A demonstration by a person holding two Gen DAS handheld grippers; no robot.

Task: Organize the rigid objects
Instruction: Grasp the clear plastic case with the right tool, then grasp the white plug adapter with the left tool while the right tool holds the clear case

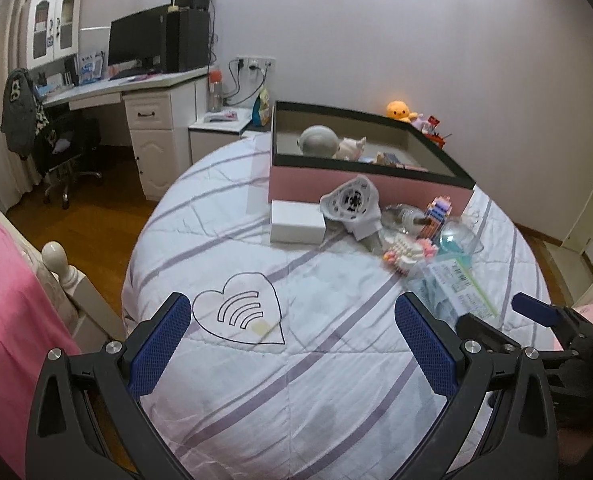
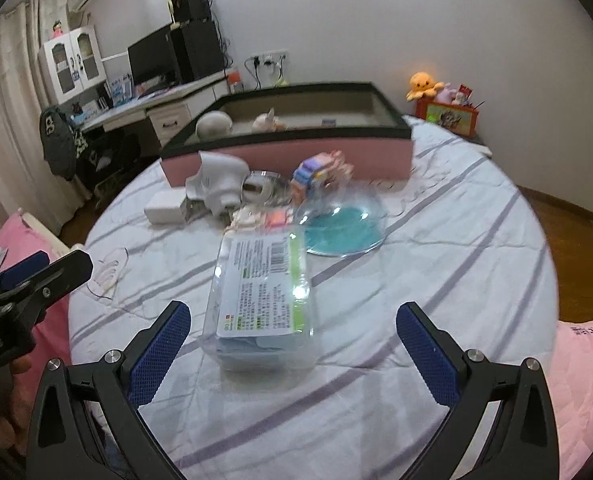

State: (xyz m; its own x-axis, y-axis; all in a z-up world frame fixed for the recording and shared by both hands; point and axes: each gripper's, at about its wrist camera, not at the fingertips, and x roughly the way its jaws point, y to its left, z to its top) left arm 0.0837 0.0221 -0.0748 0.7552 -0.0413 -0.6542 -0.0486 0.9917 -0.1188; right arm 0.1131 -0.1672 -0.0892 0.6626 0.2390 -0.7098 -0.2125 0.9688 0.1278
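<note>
Pink box with white ball and toys; both hand-held grippers agape, empty.

The bedspread lies bare ahead of the left gripper, up to the white box. A clear plastic package lies just ahead of the right gripper's spread jaws. Behind it, toys crowd against the pink bin; bare bedspread runs to the right.
</note>
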